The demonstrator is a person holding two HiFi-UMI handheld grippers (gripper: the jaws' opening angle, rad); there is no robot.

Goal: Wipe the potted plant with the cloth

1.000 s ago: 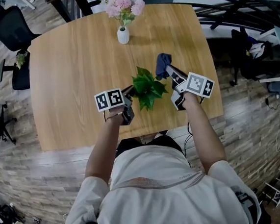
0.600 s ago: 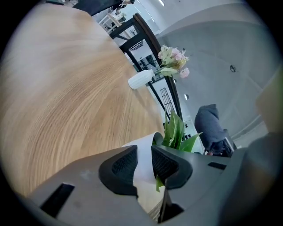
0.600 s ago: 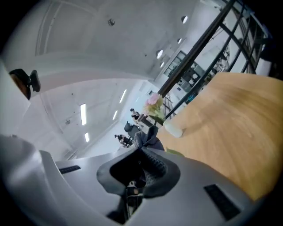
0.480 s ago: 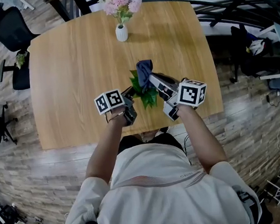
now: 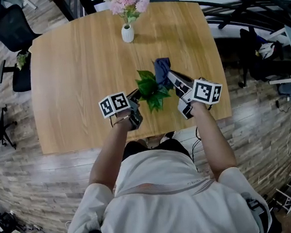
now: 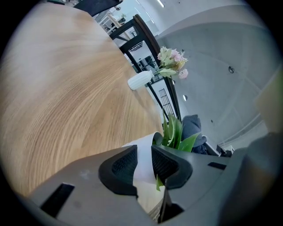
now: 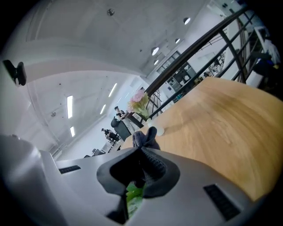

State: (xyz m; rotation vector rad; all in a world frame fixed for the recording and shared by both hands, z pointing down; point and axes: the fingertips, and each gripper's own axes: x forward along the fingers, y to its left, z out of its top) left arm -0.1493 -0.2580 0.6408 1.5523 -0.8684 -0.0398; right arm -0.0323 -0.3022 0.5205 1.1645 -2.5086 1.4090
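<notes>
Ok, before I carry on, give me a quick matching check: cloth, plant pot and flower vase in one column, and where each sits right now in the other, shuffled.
Things
1. cloth
2. white pot
3. vase of pink flowers

Places
A. stands alone near the far edge of the table
B. clamped between the pads of the left tongs
C. pinched in the right tongs, beside the plant's leaves

Pairs: 1-C, 2-B, 3-A
</notes>
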